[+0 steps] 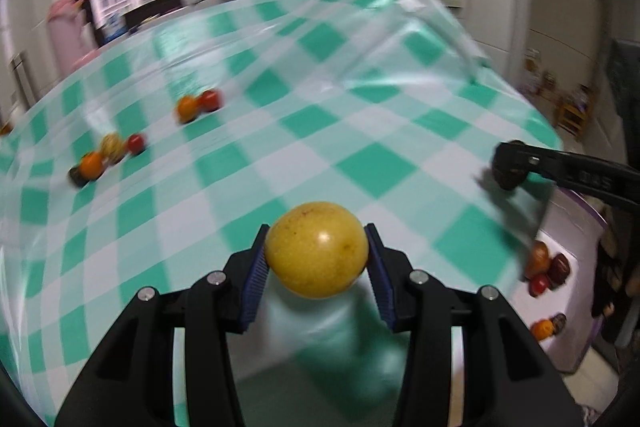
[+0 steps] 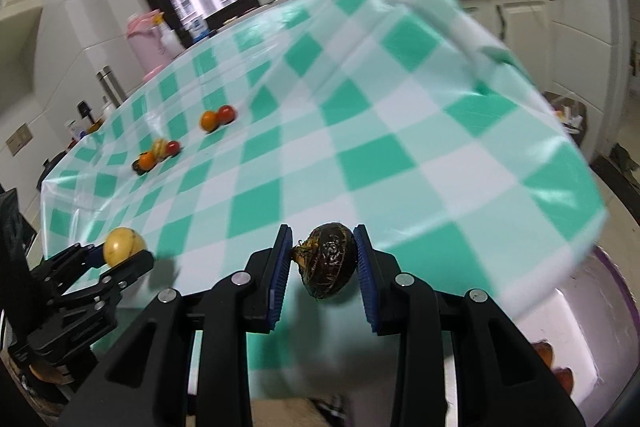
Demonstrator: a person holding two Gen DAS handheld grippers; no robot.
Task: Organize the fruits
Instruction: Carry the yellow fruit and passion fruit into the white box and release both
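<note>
Lying far to the left on the worktop (image 2: 400, 147), which has a green and white checked cloth, there is a small group of fruits: an orange fruit (image 2: 147, 159), a yellowish striped fruit (image 2: 159, 147) and a red fruit (image 2: 173, 146), all close together, with something dark under the orange one that is too blurred to name. A little beyond them a second pair stays, one orange fruit (image 2: 209, 121) touching one red fruit (image 2: 226, 113). Both groups are well apart from the grippers.

Nearer to the camera, the left hand-held gripper (image 1: 316, 253) is closed only partly, because a round yellow fruit (image 1: 317, 249) fills the space between its blue pads (image 1: 256, 267); the pads press on both sides of the fruit, and the fruit is above the near edge of the cloth.

To the right of it, the right hand-held gripper (image 2: 322, 259) is closed as narrow as it goes on a dark brown wrinkled fruit (image 2: 328, 259), which has a small stem pointing to the left pad. This fruit also is near the front edge of the worktop.

At the far right, beside and lower than the worktop, a white tray with a purple rim (image 1: 576, 307) holds some fruits already: reddish-brown ones (image 1: 546, 267) in one cluster and an orange one (image 1: 543, 329) nearer to the camera, next to another dark fruit.
</note>
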